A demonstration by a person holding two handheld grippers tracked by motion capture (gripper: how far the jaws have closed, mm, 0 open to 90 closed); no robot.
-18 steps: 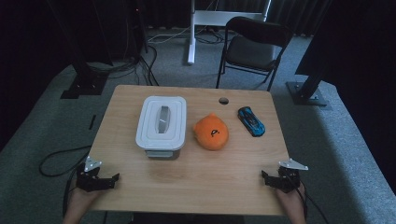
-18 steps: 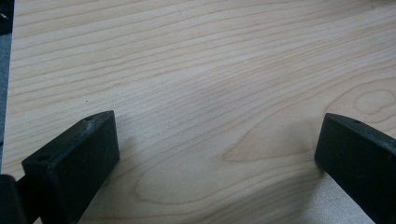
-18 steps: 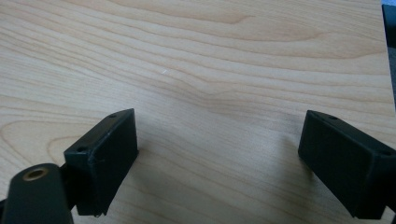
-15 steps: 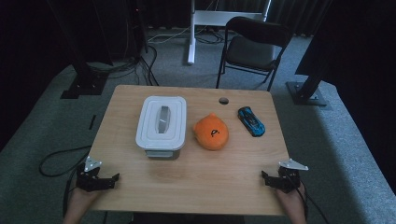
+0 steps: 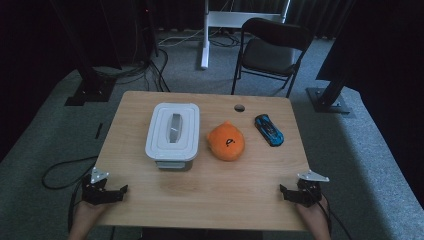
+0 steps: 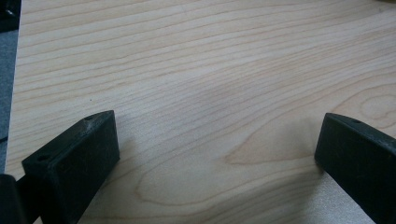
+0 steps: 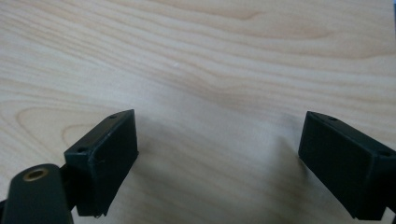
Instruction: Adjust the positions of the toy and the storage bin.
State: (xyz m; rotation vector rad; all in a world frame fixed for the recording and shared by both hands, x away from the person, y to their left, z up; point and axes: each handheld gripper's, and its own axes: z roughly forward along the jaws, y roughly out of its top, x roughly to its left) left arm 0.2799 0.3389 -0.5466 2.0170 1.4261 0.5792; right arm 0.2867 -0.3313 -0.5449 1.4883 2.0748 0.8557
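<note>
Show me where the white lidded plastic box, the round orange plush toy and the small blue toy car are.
White lidded plastic box (image 5: 173, 131), high view, on its lid.
Round orange plush toy (image 5: 226, 142), high view, on its top.
Small blue toy car (image 5: 269, 130), high view, on its roof.

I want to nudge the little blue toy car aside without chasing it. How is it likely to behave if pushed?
The blue toy car looks small and hard-bodied, so it is probably light and stiff. If its wheels turn, a push along its length would likely send it rolling, perhaps toward the table's right edge, which is close. A sideways push would more likely make it skid or pivot.
</note>
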